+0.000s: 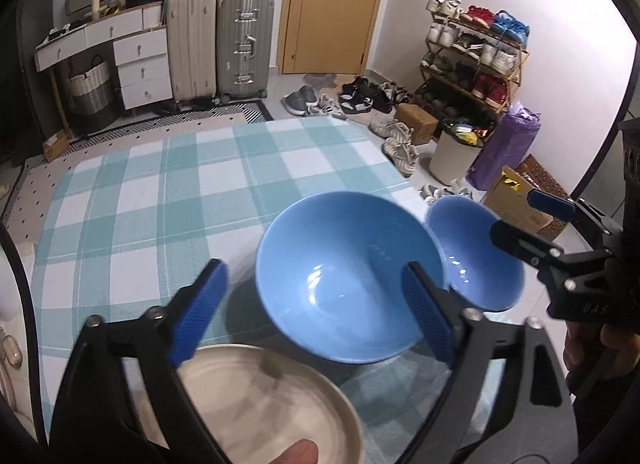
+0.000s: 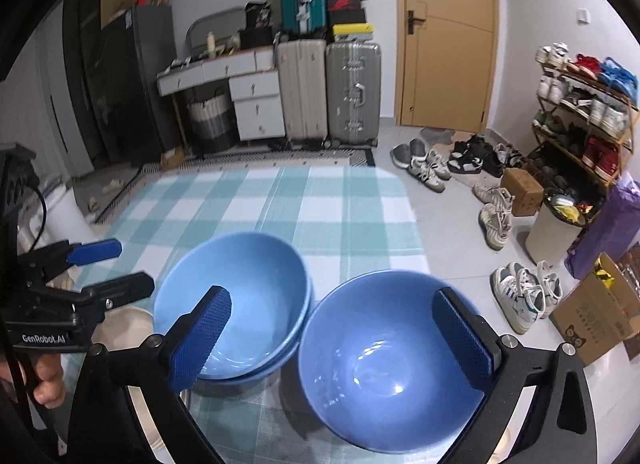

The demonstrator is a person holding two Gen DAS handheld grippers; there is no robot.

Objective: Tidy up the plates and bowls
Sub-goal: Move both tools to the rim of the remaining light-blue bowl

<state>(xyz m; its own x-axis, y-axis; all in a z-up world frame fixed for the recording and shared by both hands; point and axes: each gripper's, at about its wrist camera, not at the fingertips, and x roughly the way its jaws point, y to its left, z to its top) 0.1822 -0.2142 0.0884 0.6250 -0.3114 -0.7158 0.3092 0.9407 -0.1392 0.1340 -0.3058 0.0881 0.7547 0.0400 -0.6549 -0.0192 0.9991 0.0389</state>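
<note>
the left gripper (image 1: 314, 304) stood wide open with nothing between its pads, and the right gripper (image 2: 340, 338) likewise gaped empty. on the checked tablecloth (image 1: 160, 192) sat a pair of nested blue bowls (image 2: 236, 304), the single blue bowl (image 2: 384, 368) just beside them, and a cream plate (image 1: 256, 400) at the near edge under the left gripper. the likeliest trouble lay in the closeness: the bowl rims looked almost touching, so a finger sent down between them could knock one into the other or tip the stack. the single bowl and the plate both sat close to the table's edge, where a careless nudge might send either over.
</note>
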